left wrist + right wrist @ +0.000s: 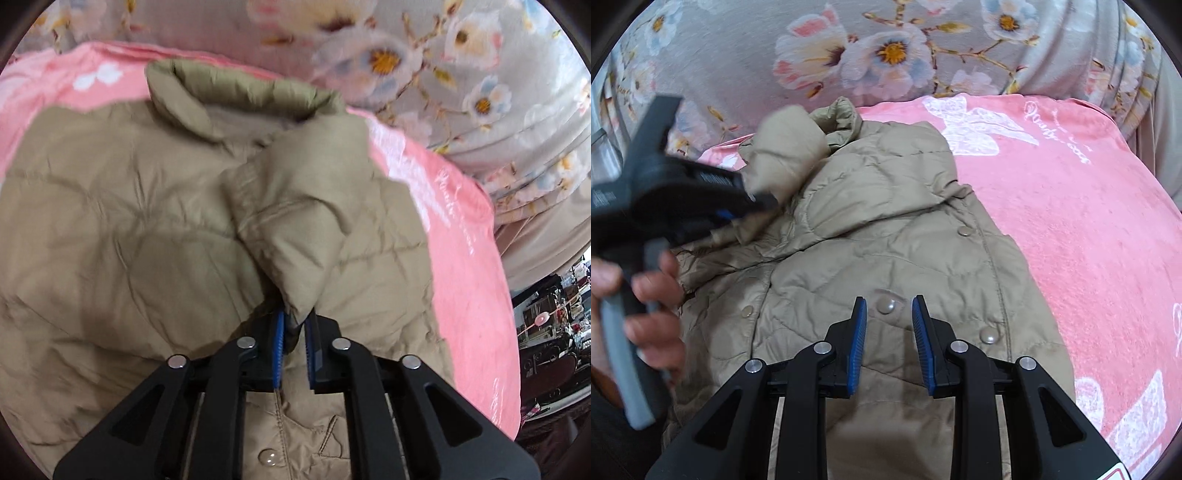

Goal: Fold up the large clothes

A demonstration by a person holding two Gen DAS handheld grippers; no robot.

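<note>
Quilted khaki puffer jacket, spread front-up on pink plush blanket with white lace-like butterfly prints. Stand-up collar puffy and rumpled; round pearly snap buttons along the placket; stitched quilting lines across thin, crinkled shell fabric. Sleeve folded over the chest, cuff end pinched between blue ribbed pads of left gripper, jaws nearly closed on the fabric. Right gripper hovering above the placket, jaws partly apart, nothing between them, one snap visible in the gap. Hand wrapped around grey handle of left gripper. Grey floral bedding behind, soft and draped.
</note>
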